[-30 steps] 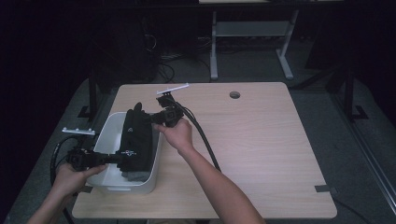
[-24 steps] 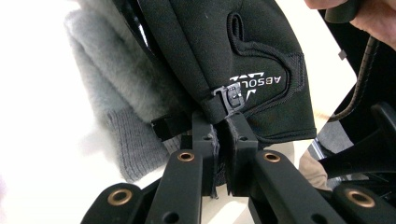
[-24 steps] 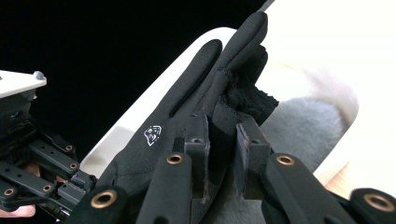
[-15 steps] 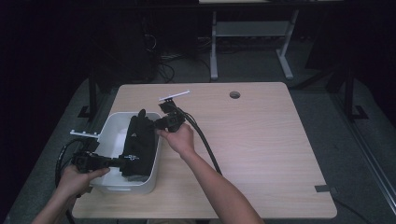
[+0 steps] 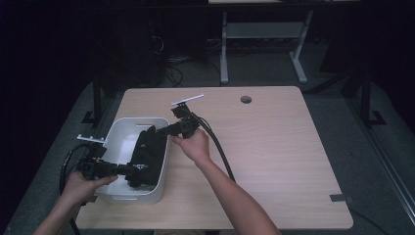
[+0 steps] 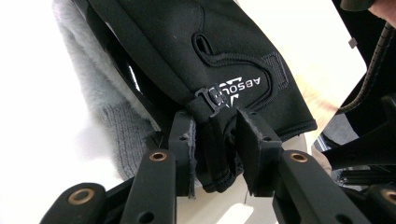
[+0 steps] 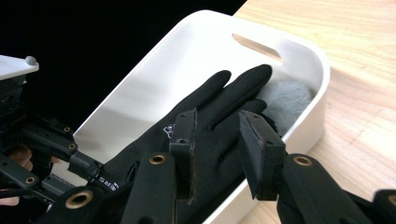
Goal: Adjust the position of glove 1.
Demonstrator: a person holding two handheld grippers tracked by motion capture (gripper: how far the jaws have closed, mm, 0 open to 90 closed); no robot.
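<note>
A black glove (image 5: 149,152) with white lettering lies lengthwise in the white bin (image 5: 122,125) at the table's left. Grey fleecy fabric (image 7: 285,100) lies under it. My left gripper (image 5: 128,169) is at the glove's near end. Its jaws have just been opening, and the cuff (image 6: 217,154) sits loose between the parted pads. My right gripper (image 5: 159,133) reaches over the bin's far right rim. Its jaws have also just been opening and stand apart over the glove's fingers (image 7: 233,93), not pressing on them.
The bin sits on a light wooden table (image 5: 274,147) with a round cable hole (image 5: 246,99) at the back. A thick black cable (image 5: 220,152) trails from the right gripper across the table. A grey desk frame (image 5: 264,29) stands behind on the dark floor.
The glove's far end has sunk lower into the bin. Both hands have stayed about where they were.
</note>
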